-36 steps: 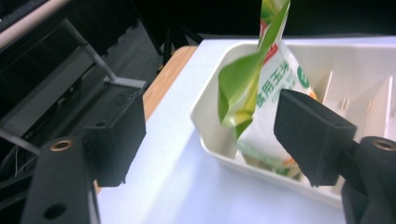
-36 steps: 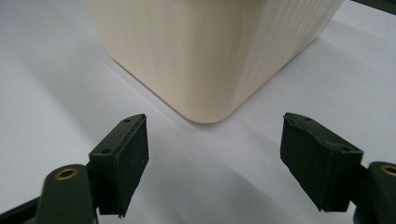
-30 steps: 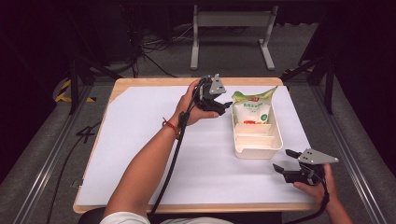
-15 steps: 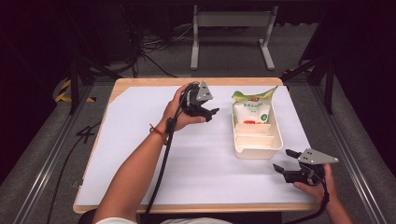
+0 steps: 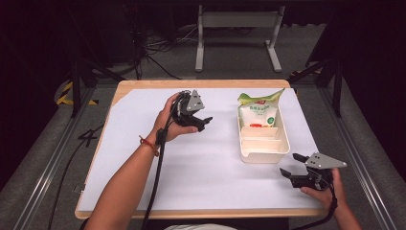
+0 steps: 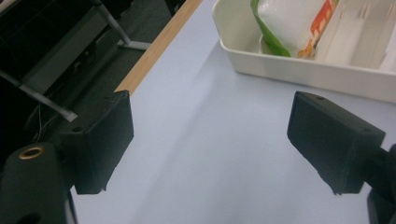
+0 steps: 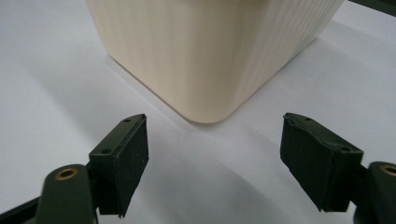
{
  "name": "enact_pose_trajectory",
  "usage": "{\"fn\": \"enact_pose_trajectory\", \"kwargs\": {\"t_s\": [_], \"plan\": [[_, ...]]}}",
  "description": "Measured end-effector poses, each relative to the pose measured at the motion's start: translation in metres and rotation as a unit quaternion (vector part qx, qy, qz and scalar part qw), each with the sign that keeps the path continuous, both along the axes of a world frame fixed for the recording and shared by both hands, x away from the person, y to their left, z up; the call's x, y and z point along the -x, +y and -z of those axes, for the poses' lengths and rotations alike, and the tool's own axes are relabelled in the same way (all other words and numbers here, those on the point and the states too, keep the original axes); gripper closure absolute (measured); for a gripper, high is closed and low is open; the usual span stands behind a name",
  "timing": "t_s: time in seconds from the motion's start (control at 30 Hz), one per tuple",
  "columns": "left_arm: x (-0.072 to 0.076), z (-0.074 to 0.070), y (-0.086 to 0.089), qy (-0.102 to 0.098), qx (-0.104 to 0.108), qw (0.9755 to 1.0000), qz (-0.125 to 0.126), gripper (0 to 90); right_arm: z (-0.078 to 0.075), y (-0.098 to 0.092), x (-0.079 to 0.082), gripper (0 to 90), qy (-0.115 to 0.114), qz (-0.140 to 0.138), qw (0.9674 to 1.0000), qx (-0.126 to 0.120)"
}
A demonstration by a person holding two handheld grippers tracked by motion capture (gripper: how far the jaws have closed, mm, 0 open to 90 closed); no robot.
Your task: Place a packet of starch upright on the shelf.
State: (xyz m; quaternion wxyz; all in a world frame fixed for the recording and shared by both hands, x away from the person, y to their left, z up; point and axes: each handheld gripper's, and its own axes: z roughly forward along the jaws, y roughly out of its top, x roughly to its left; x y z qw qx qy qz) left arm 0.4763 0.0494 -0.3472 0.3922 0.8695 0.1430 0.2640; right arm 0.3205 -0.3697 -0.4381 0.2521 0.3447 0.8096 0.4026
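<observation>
The left gripper (image 5: 203,120) is hanging over the white sheet (image 5: 201,163) to the left of the cream tray (image 5: 264,154), with its jaws having just been opening and now spread wide, nothing lying between them. In the left gripper view the bare sheet is showing between the two black pads (image 6: 100,140), and the tray's wall is sitting beyond them. The green-and-white pouch (image 5: 258,112) is standing in the far compartment of the tray, leaning slightly, its crinkled top rising above the rim, while the nearer compartments look empty. The right gripper (image 5: 299,168) is waiting just off the tray's near right corner, its jaws likewise wide apart and holding nothing (its own view is looking straight at that rounded corner). The step in hand appears to be a release and pull-away after setting the pouch down, so doing it well probably means keeping the left jaws fully spread while drawing clear, so that no pad is catching the pouch's floppy top edge. It likely also means moving away low and sideways rather than sweeping back across the tray, since a knock could be tipping the light pouch over the divider. The right gripper could be steadying the tray's corner if it starts sliding on the smooth sheet.
</observation>
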Motion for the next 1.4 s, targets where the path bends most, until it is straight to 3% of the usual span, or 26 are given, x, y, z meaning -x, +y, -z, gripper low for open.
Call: {"fn": "enact_pose_trajectory", "kwargs": {"t_s": [1.0,1.4], "plan": [[0.042,0.023,0.072,0.015,-0.013,0.9994,-0.029,14.3,-0.001,0.0,0.001,23.2,-0.003,0.003,1.0,0.001],[0.065,0.037,0.105,0.017,-0.018,0.9981,-0.057,14.0,-0.002,0.001,0.002,23.0,-0.003,0.005,1.0,0.002]]}}
